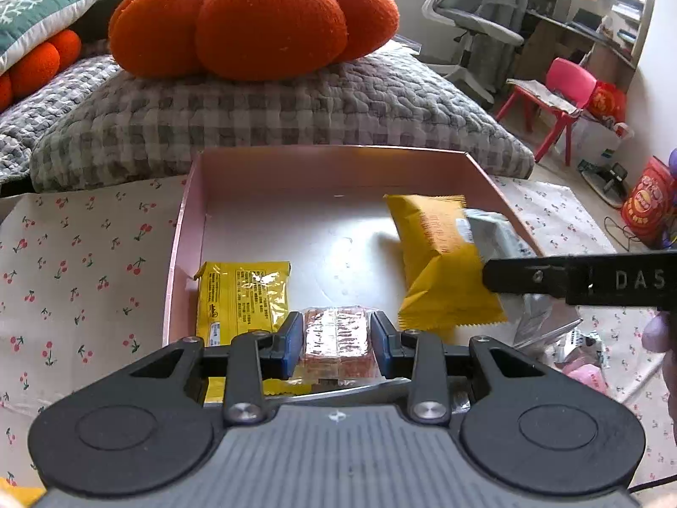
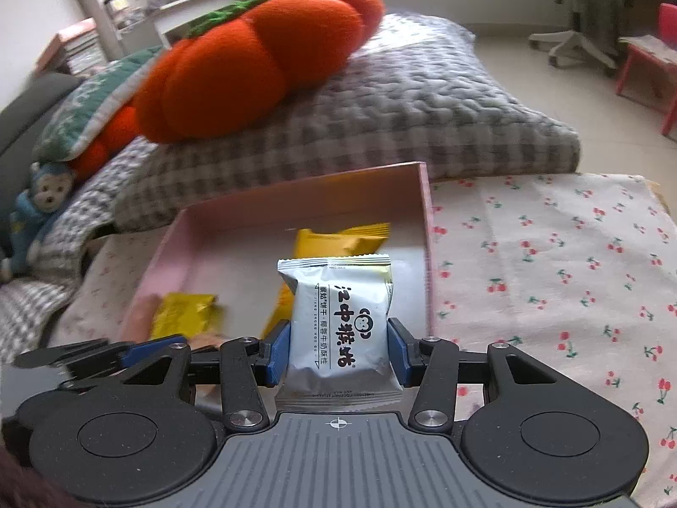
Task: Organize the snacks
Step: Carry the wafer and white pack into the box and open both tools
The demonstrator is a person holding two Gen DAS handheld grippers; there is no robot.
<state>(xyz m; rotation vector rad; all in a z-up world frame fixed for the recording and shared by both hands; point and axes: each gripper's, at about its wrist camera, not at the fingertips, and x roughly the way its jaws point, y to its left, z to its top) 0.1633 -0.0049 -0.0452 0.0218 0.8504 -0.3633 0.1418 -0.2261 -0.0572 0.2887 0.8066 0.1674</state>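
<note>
Left wrist view shows the left claw (image 1: 337, 340) clamped on a clear-wrapped reddish snack bar (image 1: 338, 338) low over the pink box (image 1: 186, 228), probably to lay it beside the yellow packet (image 1: 243, 296). Right claw (image 2: 338, 351) pinches a white biscuit pack (image 2: 338, 317) upright above the box's near edge. Both packs' lower ends are hidden behind the claws.

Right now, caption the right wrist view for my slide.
Right gripper holds a white biscuit packet over the pink box of yellow snacks.
</note>
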